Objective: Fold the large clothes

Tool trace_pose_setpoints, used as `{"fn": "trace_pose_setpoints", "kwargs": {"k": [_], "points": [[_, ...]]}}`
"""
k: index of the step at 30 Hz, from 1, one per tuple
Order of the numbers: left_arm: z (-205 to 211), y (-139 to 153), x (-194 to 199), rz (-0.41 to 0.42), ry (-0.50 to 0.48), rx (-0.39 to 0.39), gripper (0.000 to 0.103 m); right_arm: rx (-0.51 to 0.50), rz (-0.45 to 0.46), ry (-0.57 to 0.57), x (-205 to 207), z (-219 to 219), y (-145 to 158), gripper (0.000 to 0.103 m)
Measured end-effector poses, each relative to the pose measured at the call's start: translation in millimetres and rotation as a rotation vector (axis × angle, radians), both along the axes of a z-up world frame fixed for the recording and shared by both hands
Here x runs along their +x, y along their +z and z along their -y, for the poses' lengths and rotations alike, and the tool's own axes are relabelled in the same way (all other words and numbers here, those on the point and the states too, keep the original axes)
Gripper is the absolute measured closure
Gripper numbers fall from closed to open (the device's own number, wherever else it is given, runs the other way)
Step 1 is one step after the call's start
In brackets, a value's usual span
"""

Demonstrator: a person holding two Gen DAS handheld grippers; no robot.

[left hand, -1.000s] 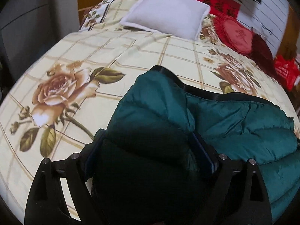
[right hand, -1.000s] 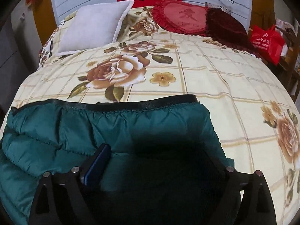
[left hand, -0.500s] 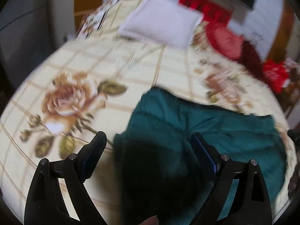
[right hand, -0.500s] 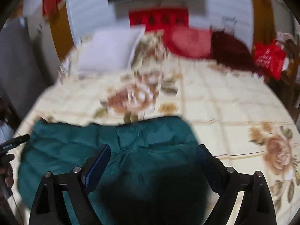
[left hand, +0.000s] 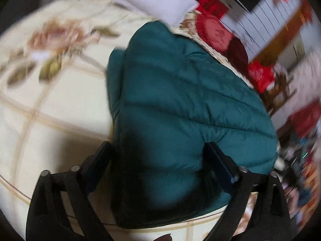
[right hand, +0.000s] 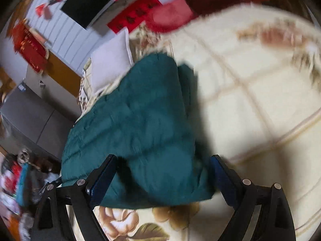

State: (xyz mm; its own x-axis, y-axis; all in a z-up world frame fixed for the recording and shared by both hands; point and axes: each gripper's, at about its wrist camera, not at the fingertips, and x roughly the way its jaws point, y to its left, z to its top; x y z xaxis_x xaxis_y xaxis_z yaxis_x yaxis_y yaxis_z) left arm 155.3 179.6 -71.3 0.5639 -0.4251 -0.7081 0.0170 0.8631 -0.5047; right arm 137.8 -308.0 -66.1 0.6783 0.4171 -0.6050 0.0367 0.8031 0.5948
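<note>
Both cameras have swung sideways since earlier; the left gripper (left hand: 158,160), jaws just widened, and right gripper (right hand: 162,172) hang wide apart, holding nothing, over the folded green jacket (left hand: 180,104) on the bedspread (left hand: 60,110).

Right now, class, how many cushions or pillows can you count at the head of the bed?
3: a white pillow, a red cushion beside it, and a dark maroon cushion next to the red one. The teal jacket may hide others.
</note>
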Motion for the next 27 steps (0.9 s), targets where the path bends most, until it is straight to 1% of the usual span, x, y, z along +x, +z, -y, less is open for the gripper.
{"fn": "trace_pose_setpoints", "kwargs": {"k": [1,2,4,5,6,7,8,9,10,11,13,15,17,18,19,22,23,24,25,26,27], "points": [[1,1,-3,0.019,0.009,-0.006,0.002,-0.027,0.016,0.009,0,-4,3,0.010],[6,1,-4,0.018,-0.003,0.020,0.002,-0.061,0.009,0.035,4,-12,5,0.010],[10,2,-6,0.016,-0.018,0.032,0.001,-0.082,0.027,0.051,7,-20,6,0.010],[12,4,-7,0.008,-0.019,0.035,0.001,-0.109,0.035,0.050,9,-25,7,0.013],[15,5,-8,0.008,-0.020,0.034,0.001,-0.110,0.040,0.051,11,-26,7,0.020],[18,9,-9,0.024,-0.019,0.051,0.007,-0.102,0.049,0.043,14,-25,7,0.025],[26,15,-13,0.068,-0.033,0.095,0.023,-0.093,0.060,0.027,16,-23,7,0.034],[35,23,-15,0.107,-0.039,0.155,0.031,-0.080,0.075,0.010,19,-20,8,0.041],[40,28,-15,0.126,-0.031,0.197,0.040,-0.072,0.085,-0.003,23,-19,9,0.043],[48,33,-14,0.143,-0.010,0.241,0.044,-0.081,0.091,-0.007,27,-21,9,0.046],[52,35,-3,0.144,0.029,0.252,0.046,-0.097,0.105,-0.018,35,-23,11,0.049],[50,38,5,0.155,0.043,0.235,0.051,-0.092,0.121,-0.037,36,-22,15,0.056],[48,38,5,0.155,0.018,0.218,0.057,-0.053,0.138,-0.048,31,-18,20,0.059],[44,37,2,0.156,0.003,0.220,0.059,-0.012,0.138,-0.047,25,-14,22,0.061],[42,38,-2,0.161,-0.026,0.225,0.061,0.007,0.126,-0.042,23,-11,23,0.061],[28,37,-15,0.137,-0.087,0.182,0.061,0.001,0.100,0.007,10,-10,26,0.061],[21,36,-18,0.135,-0.103,0.160,0.055,-0.019,0.081,0.022,6,-9,26,0.059],[19,35,-18,0.128,-0.109,0.149,0.050,-0.030,0.062,0.018,6,-6,23,0.047],[12,33,-15,0.112,-0.113,0.126,0.042,-0.037,0.051,0.000,9,-1,21,0.040],[3,31,-7,0.076,-0.110,0.076,0.035,-0.018,0.051,-0.037,10,7,18,0.028],[-2,31,-1,0.047,-0.107,0.041,0.032,0.009,0.055,-0.056,11,14,17,0.022]]}}
